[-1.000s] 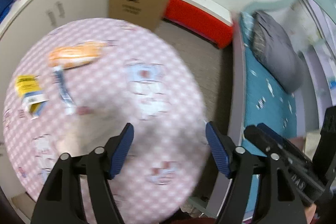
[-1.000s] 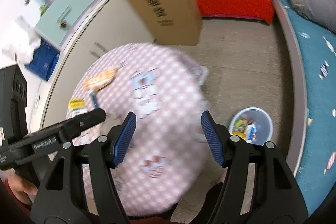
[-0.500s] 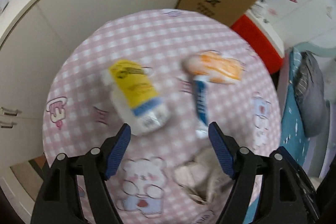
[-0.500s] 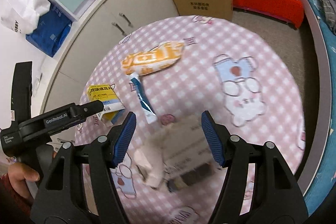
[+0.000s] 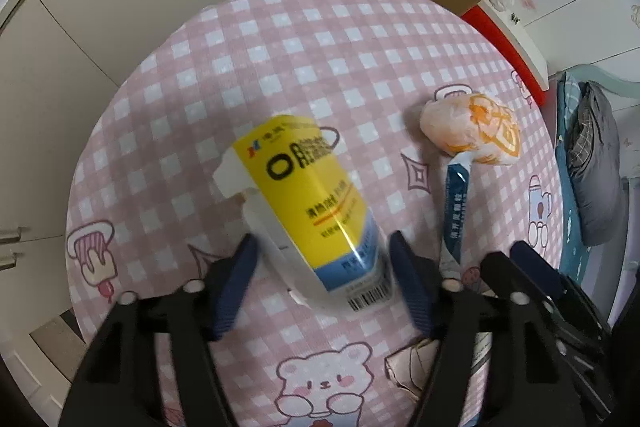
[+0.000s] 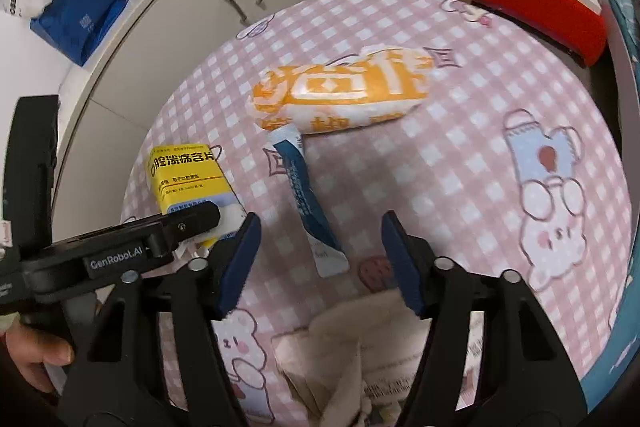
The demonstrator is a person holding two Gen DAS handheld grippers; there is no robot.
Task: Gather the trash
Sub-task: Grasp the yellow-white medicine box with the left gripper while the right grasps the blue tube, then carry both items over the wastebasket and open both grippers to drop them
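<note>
The left gripper [image 5: 320,279] has been narrowing around the yellow box [image 5: 310,203] on the desk [image 5: 280,39], fingers not visibly touching. The right gripper [image 6: 320,259] straddles the blue sachet [image 6: 308,199], also narrowing, apart. Beyond lies the orange wrapper [image 6: 344,91].

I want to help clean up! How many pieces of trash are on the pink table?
4: yellow box between the left tongs, orange wrapper, blue sachet, crumpled paper at the near edge. More may be hidden.

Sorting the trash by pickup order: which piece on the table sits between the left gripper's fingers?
The yellow box: it lies between the left gripper fingers, while the orange wrapper and blue sachet lie off to its right.
</note>
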